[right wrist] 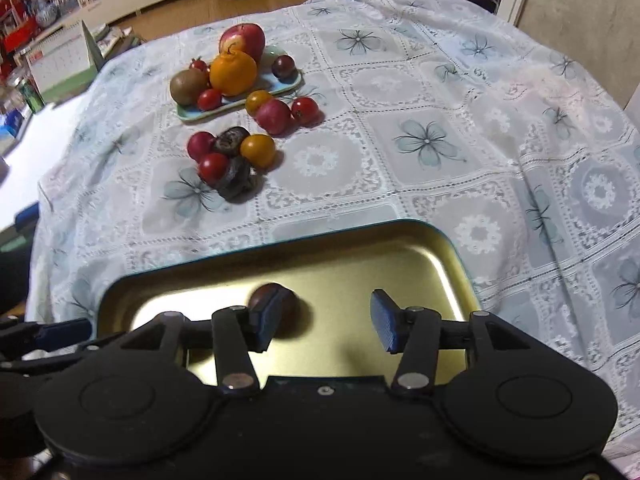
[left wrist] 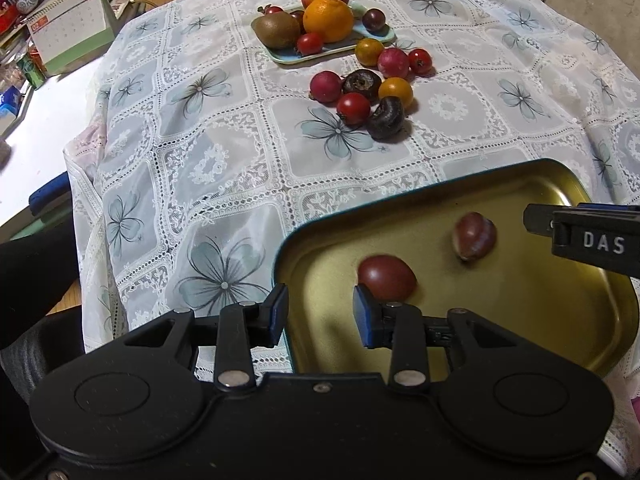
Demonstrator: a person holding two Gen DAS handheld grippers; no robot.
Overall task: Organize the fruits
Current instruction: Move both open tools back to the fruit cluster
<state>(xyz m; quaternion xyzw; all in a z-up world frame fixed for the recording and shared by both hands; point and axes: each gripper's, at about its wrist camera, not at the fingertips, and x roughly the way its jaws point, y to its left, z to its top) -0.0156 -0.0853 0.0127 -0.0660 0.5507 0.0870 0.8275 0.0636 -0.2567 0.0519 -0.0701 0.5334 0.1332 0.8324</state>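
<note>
A: Both jaws gape, left hand-held gripper (left wrist: 320, 312) and right hand-held gripper (right wrist: 324, 320) alike, empty over the gold tin (left wrist: 520, 320) at the counter's near edge.

B: Two chestnuts (left wrist: 474, 236) lie inside: light, hard, glossy, likely slippery. Pinch across the flat sides.

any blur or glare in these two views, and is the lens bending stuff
Left wrist view: both dark fruits in the gold tin look soft, and the tin shows a dull sheen. Right wrist view: the fruit behind the right gripper is smeared, the piled fruits fairly sharp. Both: fisheye curves the tablecloth edges.
</note>
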